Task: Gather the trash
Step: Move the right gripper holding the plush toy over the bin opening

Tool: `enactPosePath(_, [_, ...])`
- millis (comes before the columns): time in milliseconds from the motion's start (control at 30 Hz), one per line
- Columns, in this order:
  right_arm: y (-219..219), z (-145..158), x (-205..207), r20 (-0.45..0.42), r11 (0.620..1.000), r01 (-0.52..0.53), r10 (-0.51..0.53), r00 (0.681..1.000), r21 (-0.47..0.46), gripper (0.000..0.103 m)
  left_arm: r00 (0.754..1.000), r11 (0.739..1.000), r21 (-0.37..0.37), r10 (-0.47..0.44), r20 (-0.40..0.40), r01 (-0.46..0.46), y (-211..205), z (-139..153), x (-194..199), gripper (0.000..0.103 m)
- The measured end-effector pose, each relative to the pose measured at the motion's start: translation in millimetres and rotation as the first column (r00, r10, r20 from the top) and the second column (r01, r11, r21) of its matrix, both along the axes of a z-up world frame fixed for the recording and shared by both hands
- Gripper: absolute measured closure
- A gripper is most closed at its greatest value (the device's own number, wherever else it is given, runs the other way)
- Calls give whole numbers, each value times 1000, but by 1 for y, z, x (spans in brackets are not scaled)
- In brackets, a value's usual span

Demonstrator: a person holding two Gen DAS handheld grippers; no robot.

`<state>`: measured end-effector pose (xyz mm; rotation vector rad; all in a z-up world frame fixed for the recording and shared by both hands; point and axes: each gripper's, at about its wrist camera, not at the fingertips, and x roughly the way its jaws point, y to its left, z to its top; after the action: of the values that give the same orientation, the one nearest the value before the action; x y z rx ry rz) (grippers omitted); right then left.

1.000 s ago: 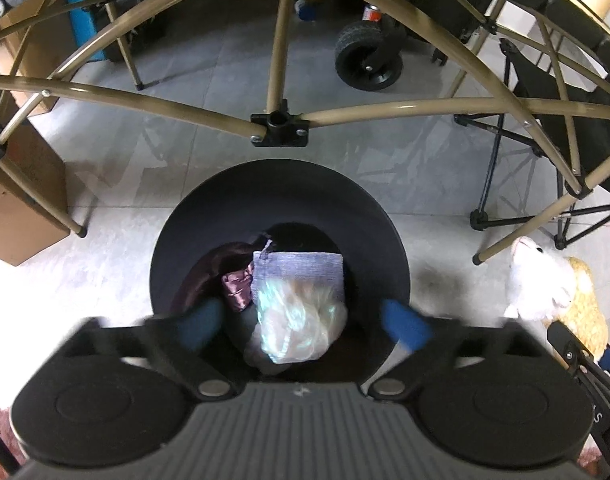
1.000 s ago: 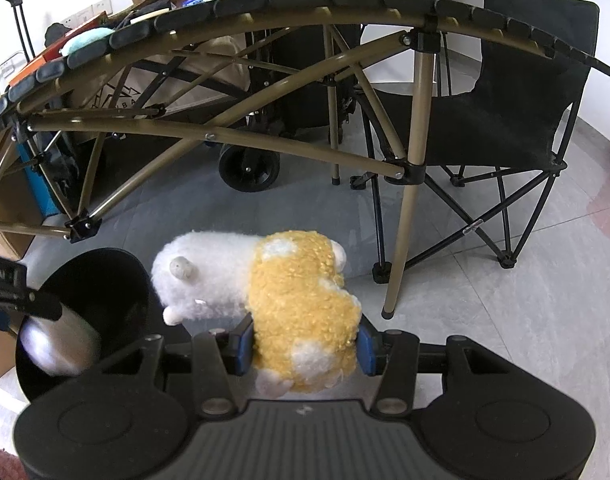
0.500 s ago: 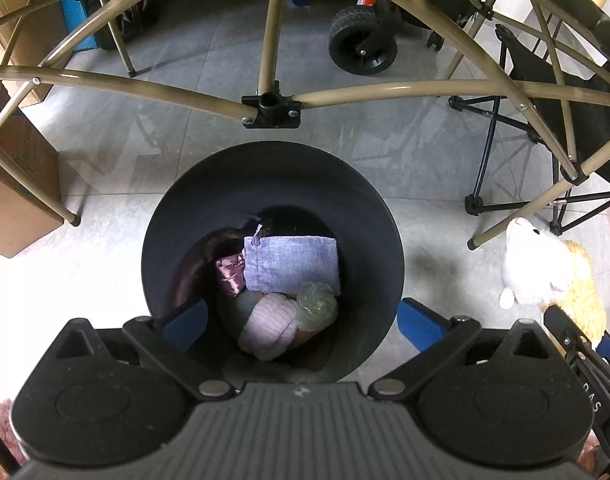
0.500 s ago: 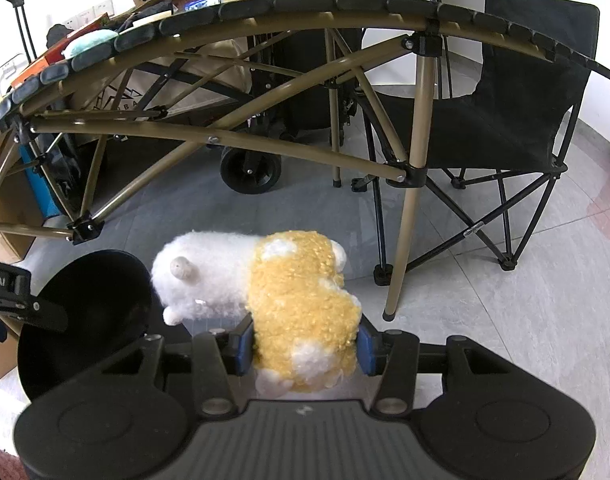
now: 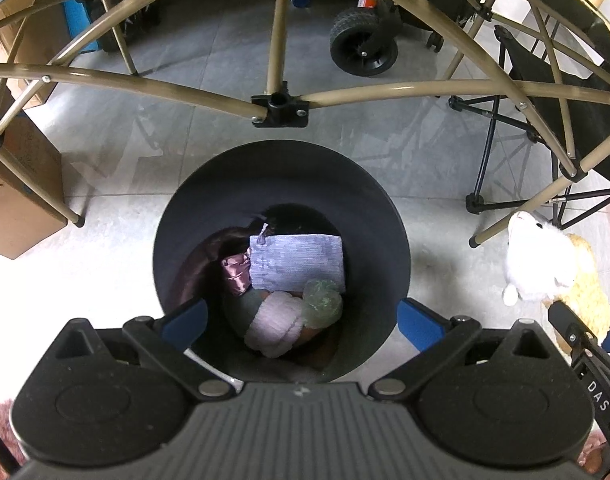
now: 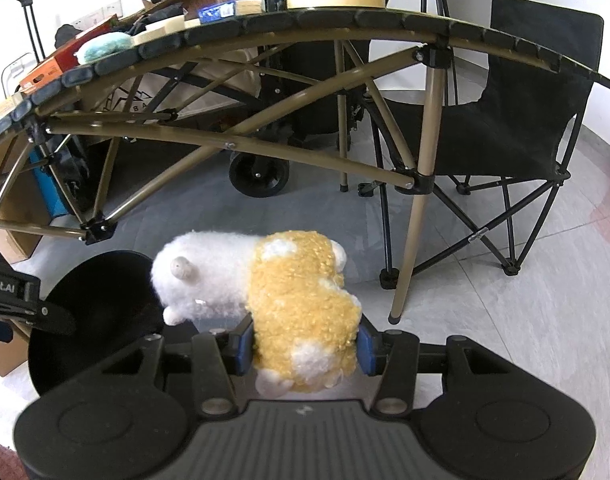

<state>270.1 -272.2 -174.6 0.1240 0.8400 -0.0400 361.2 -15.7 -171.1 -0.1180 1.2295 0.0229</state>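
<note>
**Right wrist: plush toy clamped, bin just off to the left**

Right wrist view has my right gripper (image 6: 303, 344) clamped on the plush toy (image 6: 289, 292), blue pads pressing the yellow body from both sides. Its long axis runs roughly crosswise, the white head pointing left toward the black bin (image 6: 101, 304), which sits just beside it. I hold the toy above the grey tiled floor (image 6: 505, 320).

Only the left wrist view looks down into the bin (image 5: 281, 176): a grey pouch (image 5: 297, 262), a pink satin piece (image 5: 235, 274), a pale knitted item (image 5: 275, 322) and a crumpled clear wrapper (image 5: 323, 302) lie at the bottom. My left gripper (image 5: 301, 320) hovers over the rim, fingers spread wide, holding nothing.

Around us stand a tan folding-table frame (image 6: 265, 148), a black camp chair (image 6: 525, 120) and cardboard boxes (image 5: 17, 200).
</note>
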Motion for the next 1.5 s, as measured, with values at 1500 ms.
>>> enactPosePath(1500, [173, 18, 16, -122, 954, -298, 293, 948, -27, 55, 965, 966, -20, 258, 43, -258, 174, 12, -67, 0])
